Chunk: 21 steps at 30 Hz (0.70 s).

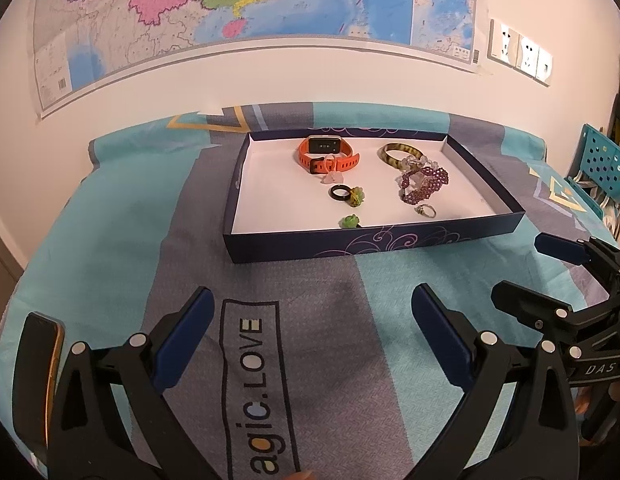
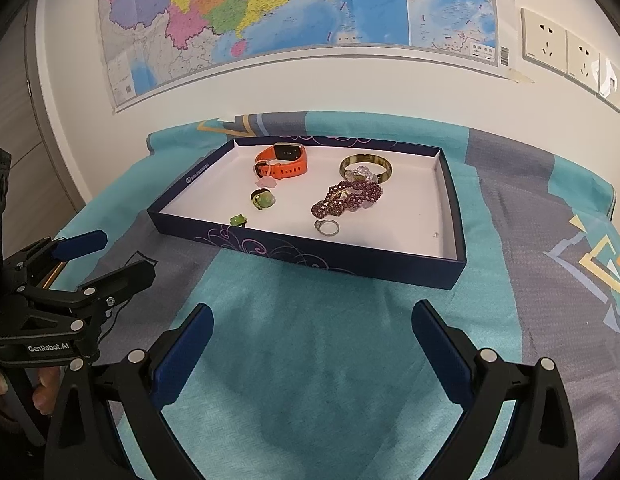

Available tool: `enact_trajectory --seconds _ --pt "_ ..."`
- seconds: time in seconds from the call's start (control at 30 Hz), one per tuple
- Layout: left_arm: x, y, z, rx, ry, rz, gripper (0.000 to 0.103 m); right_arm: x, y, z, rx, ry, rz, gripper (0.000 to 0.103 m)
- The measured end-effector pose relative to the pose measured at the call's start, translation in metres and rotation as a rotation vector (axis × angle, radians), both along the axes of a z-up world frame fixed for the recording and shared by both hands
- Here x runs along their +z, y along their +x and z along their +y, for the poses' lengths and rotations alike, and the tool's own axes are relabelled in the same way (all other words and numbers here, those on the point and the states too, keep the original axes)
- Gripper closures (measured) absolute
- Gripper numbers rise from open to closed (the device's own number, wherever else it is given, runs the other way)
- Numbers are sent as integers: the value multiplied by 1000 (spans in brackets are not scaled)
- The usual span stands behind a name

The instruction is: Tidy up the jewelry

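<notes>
A dark blue shallow box (image 1: 374,242) (image 2: 310,254) with a white floor sits on the patterned cloth. Inside lie an orange watch (image 1: 328,154) (image 2: 283,162), a striped bangle (image 1: 402,154) (image 2: 366,166), a purple bead bracelet (image 1: 424,184) (image 2: 346,196), a silver ring (image 1: 426,211) (image 2: 327,227), a black ring (image 1: 340,192) with a green charm (image 2: 263,199), and a small green piece (image 1: 348,221) (image 2: 238,221). My left gripper (image 1: 312,312) (image 2: 109,256) is open and empty, in front of the box. My right gripper (image 2: 312,330) (image 1: 522,268) is open and empty, beside it.
A map (image 1: 249,8) (image 2: 289,12) hangs on the wall behind the table, with sockets (image 1: 520,54) (image 2: 570,50) to its right. A teal perforated chair (image 1: 602,164) stands at the far right. A dark phone-like object (image 1: 35,360) lies at the left edge.
</notes>
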<state>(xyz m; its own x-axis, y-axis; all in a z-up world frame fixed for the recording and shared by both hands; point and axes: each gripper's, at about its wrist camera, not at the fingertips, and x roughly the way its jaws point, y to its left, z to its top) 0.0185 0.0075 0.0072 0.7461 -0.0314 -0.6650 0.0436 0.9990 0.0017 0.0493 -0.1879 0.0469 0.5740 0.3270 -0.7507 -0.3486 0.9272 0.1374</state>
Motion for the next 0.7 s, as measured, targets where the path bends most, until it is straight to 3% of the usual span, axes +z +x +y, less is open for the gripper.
enact_trajectory --seconds 0.7 --pt "-2 1 -3 3 7 4 6 -1 1 0 0 0 8 7"
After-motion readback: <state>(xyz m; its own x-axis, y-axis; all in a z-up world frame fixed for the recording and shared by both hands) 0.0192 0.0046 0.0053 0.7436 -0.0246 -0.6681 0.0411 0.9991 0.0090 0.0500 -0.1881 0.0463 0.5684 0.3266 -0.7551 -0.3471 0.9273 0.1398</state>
